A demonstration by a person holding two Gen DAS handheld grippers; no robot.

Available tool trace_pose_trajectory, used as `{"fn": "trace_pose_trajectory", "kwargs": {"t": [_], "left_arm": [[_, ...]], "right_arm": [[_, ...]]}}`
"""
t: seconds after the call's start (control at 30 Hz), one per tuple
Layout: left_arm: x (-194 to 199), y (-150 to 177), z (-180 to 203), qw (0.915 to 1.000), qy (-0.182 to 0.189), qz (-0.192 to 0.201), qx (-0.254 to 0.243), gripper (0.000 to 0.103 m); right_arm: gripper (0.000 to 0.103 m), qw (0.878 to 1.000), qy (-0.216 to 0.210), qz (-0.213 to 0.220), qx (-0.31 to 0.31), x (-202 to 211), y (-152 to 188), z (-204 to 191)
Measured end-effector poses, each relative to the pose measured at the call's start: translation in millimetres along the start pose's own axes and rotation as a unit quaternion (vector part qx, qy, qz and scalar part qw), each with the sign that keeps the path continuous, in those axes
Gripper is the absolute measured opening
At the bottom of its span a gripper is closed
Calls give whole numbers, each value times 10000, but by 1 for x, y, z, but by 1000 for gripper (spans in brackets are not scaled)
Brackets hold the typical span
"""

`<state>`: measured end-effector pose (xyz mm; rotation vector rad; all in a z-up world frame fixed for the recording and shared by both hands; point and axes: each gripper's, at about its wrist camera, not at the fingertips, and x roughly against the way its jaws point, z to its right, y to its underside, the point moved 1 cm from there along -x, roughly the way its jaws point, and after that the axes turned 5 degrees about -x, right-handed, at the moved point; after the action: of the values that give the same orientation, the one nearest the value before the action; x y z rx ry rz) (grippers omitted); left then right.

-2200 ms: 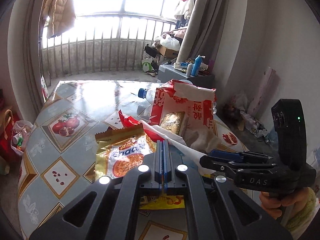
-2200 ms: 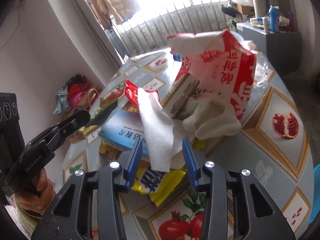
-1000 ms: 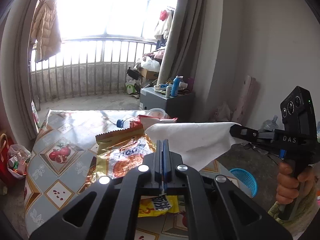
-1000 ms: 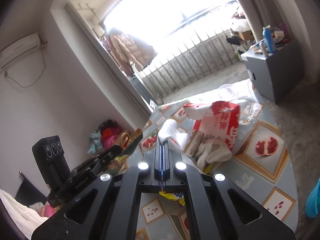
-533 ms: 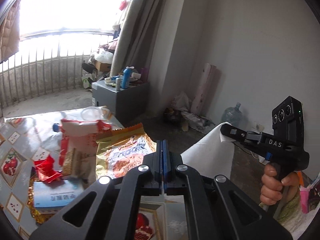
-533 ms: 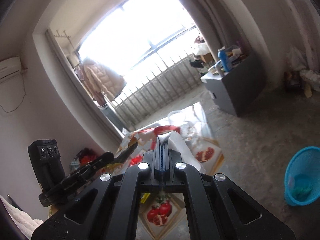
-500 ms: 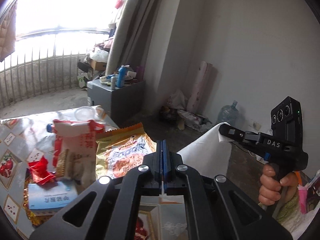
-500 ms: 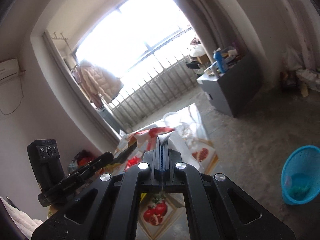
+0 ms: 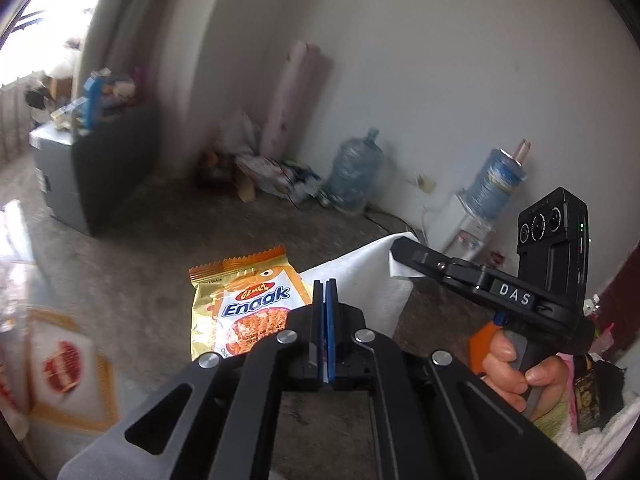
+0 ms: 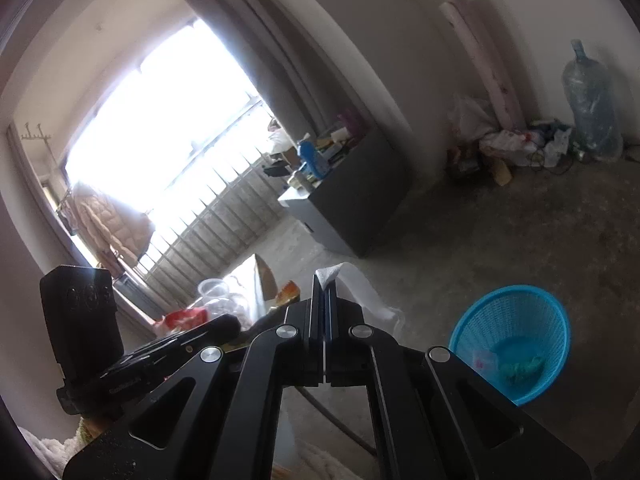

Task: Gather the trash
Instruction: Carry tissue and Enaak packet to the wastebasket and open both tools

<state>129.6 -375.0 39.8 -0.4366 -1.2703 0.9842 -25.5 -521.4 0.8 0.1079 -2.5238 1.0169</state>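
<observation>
both views have swung off the littered table toward the open floor: a second ago the left wrist camera faced the window and tabletop, now it faces the wall and a water jug [image 9: 354, 176]. the load seems in transit to the bin. the left gripper [image 9: 325, 292] is clamped on a gold enaak noodle-snack wrapper [image 9: 244, 308], which fans out toward 10 o'clock of its tips. the right gripper [image 10: 325, 280] is pinched on a white paper napkin [image 9: 360, 276], a tuft showing at 12 o'clock above its tips, the rest drooping. the blue mesh wastebasket [image 10: 516, 320] sits on the floor at 4 o'clock of those tips, apart from them; neither piece is over it yet.
</observation>
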Motion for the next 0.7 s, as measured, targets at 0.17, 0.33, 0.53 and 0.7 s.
{"fn": "trace_pose_trajectory", "kwargs": {"t": [0.17, 0.33, 0.53, 0.7], "left_arm": [[-104, -12, -12, 9923, 421, -987, 617, 1], [-184, -9, -24, 9812, 457, -1576, 1016, 1], [-258, 3, -39, 9615, 484, -2177, 1605, 2], [-297, 13, -40, 9518, 299, -2477, 1785, 21]], "right_arm": [[0, 9982, 458, -165, -362, -29, 6, 47], [0, 9909, 757, -287, -1077, -62, 16, 108], [0, 9784, 1193, -352, -1652, -85, 20, 170], [27, 9622, 1640, -585, -2094, -109, 39, 214]]}}
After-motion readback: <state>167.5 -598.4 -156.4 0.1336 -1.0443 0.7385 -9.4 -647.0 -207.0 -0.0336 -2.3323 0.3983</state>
